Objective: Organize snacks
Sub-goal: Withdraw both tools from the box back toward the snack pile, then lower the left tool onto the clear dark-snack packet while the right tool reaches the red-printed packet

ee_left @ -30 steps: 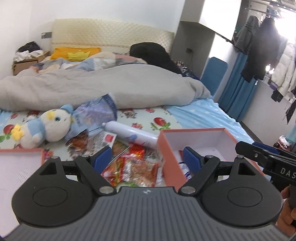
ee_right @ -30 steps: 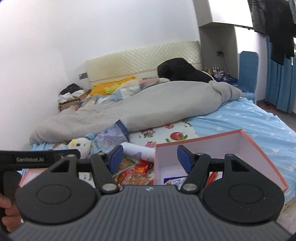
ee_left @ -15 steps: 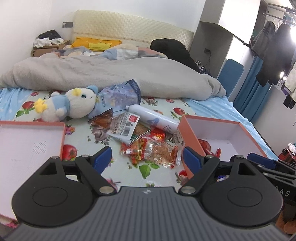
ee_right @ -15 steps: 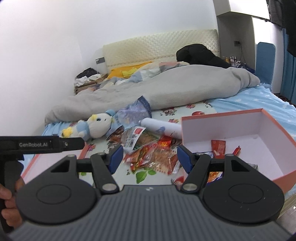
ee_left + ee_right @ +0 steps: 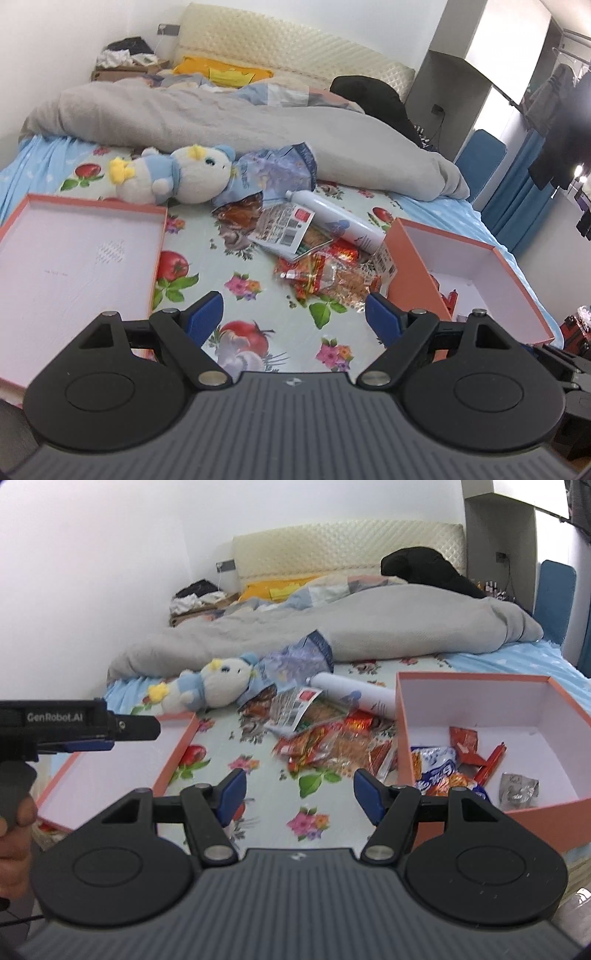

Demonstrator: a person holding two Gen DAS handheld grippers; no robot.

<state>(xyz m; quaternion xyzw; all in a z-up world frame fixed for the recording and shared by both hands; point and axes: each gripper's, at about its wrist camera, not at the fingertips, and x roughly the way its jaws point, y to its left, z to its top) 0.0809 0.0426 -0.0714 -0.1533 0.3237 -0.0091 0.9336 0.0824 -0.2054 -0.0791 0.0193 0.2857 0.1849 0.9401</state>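
A heap of snack packets point(image 5: 325, 275) point(image 5: 332, 747) lies on the flowered bedsheet between the two boxes. The orange box point(image 5: 476, 258) point(image 5: 554, 701) on the right holds several packets point(image 5: 439, 771). Its flat lid point(image 5: 66, 262) point(image 5: 122, 768) lies on the left. A white tube point(image 5: 340, 221) point(image 5: 354, 694) and a printed packet point(image 5: 286, 230) rest behind the heap. My left gripper point(image 5: 293, 314) is open over the bare sheet, short of the heap. My right gripper point(image 5: 299, 792) is open too, nothing between its fingers. The left gripper also shows from the side in the right wrist view, over the lid point(image 5: 110, 734).
A plush toy point(image 5: 177, 177) point(image 5: 218, 683) and a blue foil bag point(image 5: 273, 173) lie behind the snacks. A grey duvet point(image 5: 221, 118) fills the back of the bed. A person's hand point(image 5: 14, 823) holds the left gripper's handle. Clothes hang at the far right.
Both grippers have sunk and tipped downward toward the bed, so the snack heap, lid and box interior now show more fully. Their jaws have kept the same width.
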